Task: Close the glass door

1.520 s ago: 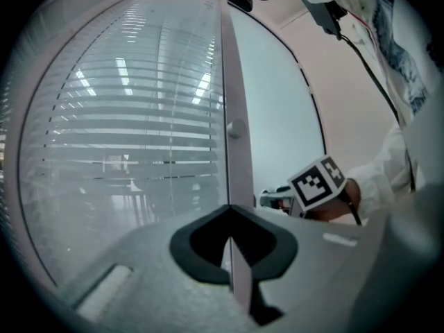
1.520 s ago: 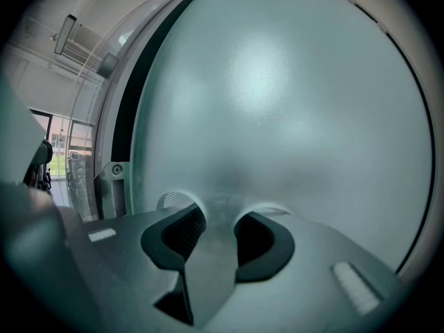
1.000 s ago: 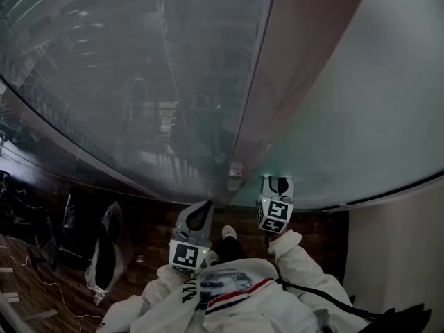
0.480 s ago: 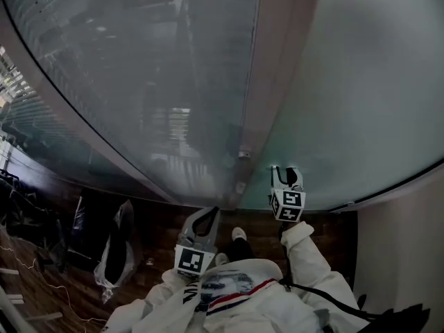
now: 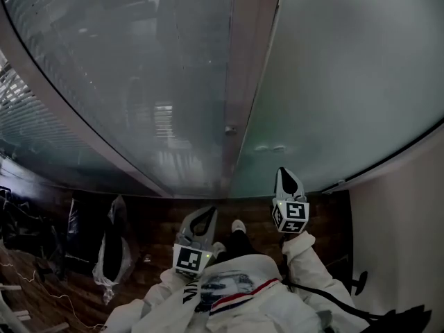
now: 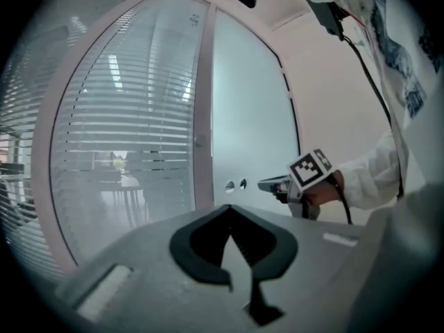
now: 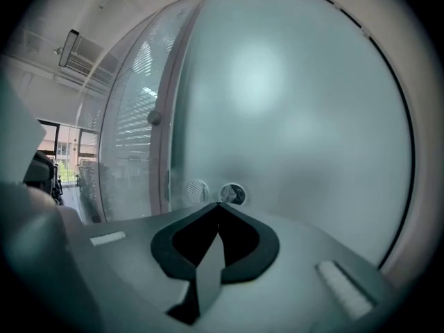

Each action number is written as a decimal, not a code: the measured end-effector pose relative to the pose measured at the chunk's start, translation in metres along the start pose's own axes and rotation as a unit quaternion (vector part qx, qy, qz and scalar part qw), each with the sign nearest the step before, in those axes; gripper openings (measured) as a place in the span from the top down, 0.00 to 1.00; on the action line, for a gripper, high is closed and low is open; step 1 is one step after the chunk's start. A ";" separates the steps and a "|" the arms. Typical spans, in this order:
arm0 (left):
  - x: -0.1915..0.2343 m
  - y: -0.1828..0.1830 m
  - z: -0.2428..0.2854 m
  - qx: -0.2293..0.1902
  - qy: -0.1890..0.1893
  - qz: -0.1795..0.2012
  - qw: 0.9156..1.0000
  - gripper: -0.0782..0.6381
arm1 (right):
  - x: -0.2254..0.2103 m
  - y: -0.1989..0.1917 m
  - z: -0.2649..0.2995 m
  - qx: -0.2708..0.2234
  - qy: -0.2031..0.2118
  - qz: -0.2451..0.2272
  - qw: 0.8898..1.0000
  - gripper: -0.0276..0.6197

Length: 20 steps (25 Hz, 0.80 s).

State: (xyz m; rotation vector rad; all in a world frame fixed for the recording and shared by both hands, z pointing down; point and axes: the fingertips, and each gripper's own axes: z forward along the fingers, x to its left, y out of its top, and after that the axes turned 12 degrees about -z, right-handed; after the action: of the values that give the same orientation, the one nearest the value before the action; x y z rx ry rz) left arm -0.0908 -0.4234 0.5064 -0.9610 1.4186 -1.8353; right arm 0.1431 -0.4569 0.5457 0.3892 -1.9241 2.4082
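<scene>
The frosted glass door fills the right of the head view, its left edge lying along the pale frame post. Two round fittings sit low on the glass near that edge, and they also show as discs straight ahead in the right gripper view. My right gripper is a short way back from them, off the glass; its jaws have just closed and stand shut with nothing between them. My left gripper hangs lower and to the left, shut and empty, pointing at the post.
A glass wall with slatted blinds runs left of the post, which carries a small round knob. A dark bag stands on the wooden floor at left. A white wall closes in on the right.
The door's edge has come up against the frame post. My right gripper, earlier open at the round fittings, has drawn back from the glass and shut. The left gripper also drew back.
</scene>
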 end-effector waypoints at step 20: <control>-0.046 -0.021 0.000 0.006 0.016 0.032 0.999 0.90 | 0.017 -0.010 -0.115 -0.012 0.072 0.021 0.997 0.95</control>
State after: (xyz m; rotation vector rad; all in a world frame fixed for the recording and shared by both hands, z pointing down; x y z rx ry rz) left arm -0.0666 -0.3814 0.5185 -0.8740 1.4392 -1.8186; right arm 0.1085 -0.3458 0.5358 0.1721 -1.9169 2.3629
